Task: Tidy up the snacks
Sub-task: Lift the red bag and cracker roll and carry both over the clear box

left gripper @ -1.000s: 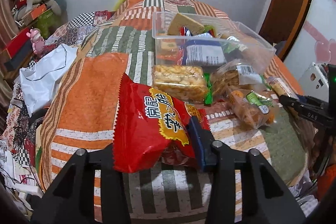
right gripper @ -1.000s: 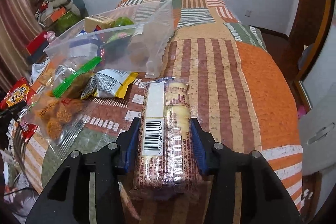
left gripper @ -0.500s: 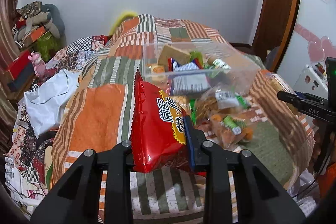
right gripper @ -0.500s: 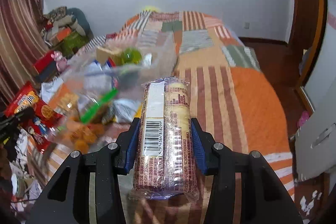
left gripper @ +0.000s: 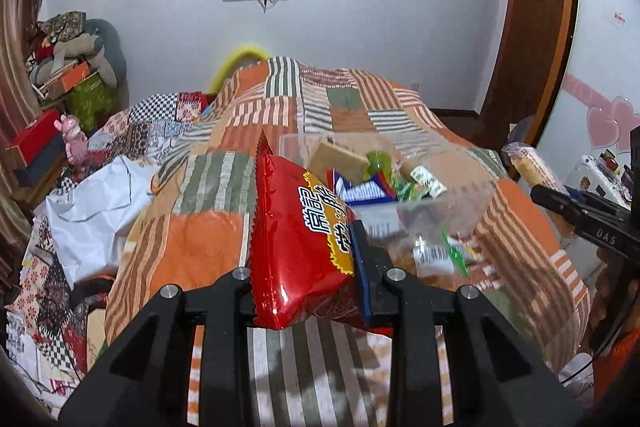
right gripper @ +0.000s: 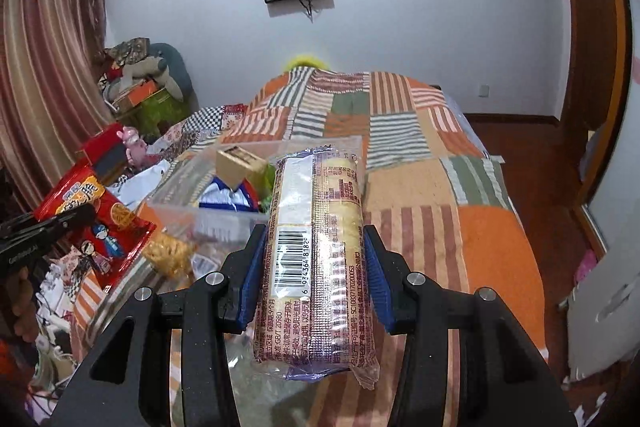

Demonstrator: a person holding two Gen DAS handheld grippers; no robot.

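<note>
The left tongs (left gripper: 306, 281) pinched a red snack bag (left gripper: 298, 247) upright above the patchwork bed (left gripper: 208, 251), just in front of the clear plastic bin (left gripper: 444, 215) that held mixed snacks. The right tongs (right gripper: 314, 269) clamped a long clear-wrapped biscuit pack (right gripper: 316, 259), barcode up, held lengthwise over the bed near the bin's right side. Loose snack packets (right gripper: 168, 257) lay on the bed beside the bin.
</note>
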